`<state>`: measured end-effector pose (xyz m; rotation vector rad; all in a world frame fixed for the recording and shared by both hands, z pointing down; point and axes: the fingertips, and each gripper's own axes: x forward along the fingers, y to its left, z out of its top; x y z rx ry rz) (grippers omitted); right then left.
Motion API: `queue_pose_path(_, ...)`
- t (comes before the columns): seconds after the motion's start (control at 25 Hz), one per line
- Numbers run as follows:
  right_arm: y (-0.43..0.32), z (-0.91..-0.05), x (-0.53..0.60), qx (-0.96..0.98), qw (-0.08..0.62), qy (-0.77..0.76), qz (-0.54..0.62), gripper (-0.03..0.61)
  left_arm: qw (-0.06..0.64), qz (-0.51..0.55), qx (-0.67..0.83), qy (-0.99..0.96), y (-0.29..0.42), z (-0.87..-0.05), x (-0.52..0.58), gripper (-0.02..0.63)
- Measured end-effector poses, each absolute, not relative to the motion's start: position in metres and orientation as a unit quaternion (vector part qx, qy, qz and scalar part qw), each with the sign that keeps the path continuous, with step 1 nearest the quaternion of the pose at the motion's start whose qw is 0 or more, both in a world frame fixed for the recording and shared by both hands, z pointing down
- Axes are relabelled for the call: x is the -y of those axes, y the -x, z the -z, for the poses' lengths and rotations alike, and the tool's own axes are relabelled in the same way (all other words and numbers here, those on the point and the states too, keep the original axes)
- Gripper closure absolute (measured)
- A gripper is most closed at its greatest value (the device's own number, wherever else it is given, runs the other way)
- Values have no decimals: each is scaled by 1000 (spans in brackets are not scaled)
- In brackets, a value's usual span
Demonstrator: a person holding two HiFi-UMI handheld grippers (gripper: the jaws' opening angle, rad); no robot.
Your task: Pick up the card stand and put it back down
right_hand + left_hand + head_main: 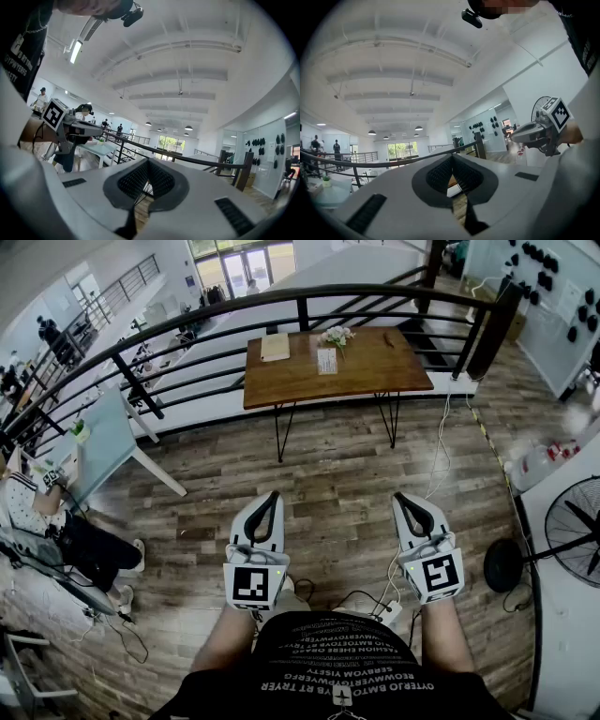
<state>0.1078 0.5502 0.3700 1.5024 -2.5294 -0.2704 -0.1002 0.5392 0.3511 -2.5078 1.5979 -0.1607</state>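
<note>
Got the left gripper (pixel 271 497) and right gripper (pixel 401 498) down by the waist, level. Smooth white shells, ribbed black fingers (pixel 438 176) on both clenched tight on nothing. Flat white card stand (pixel 326 361) upright way ahead, mid-desk (pixel 380 367) on the rectangular wood top with skinny black legs, near some flowers (pixel 336 335). Plank floor (pixel 337 474) in between.
</note>
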Motion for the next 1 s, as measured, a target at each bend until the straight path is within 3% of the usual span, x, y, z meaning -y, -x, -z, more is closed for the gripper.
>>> queue_pose_path(1.0, -122, -394, -528, 857, 59, -512, 25, 563, 33, 69, -507, 859, 97, -379, -510, 589)
